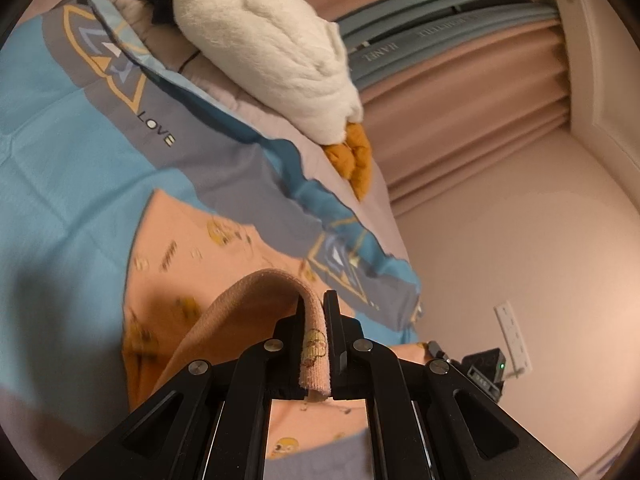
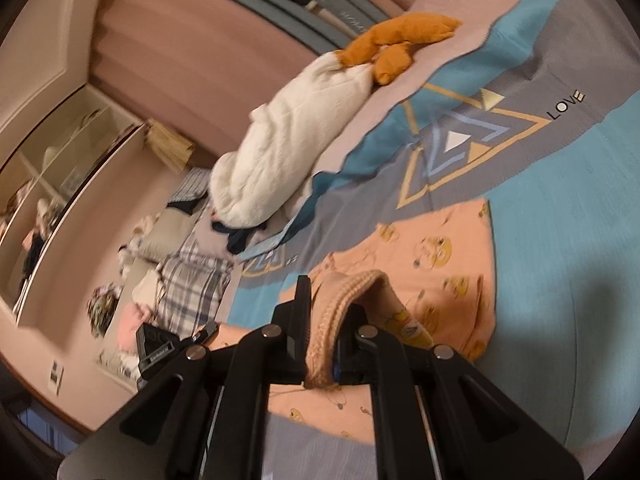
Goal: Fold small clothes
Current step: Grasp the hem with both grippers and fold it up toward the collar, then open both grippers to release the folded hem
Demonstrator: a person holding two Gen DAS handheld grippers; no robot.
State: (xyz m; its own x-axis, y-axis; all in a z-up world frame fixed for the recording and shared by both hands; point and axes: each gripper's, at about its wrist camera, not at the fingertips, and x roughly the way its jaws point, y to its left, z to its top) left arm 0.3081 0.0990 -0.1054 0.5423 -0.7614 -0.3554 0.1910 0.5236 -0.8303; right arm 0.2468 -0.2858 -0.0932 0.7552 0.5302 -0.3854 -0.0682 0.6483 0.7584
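A small peach garment (image 1: pixel 180 264) printed with yellow cartoon figures lies on the blue and grey bedspread (image 1: pixel 60 168). My left gripper (image 1: pixel 316 312) is shut on the garment's ribbed hem, lifting one edge so it arches over the flat part. In the right wrist view the same garment (image 2: pixel 440 248) lies on the bedspread (image 2: pixel 560 208). My right gripper (image 2: pixel 326 300) is shut on another bunched part of its ribbed hem, raised above the flat cloth.
A white plush goose with orange feet (image 1: pixel 272 52) lies along the far side of the bed; it also shows in the right wrist view (image 2: pixel 288 144). Pink curtains (image 1: pixel 460 120) hang behind. Plaid pillows (image 2: pixel 188 284) and a mirror (image 2: pixel 48 200) stand to the left.
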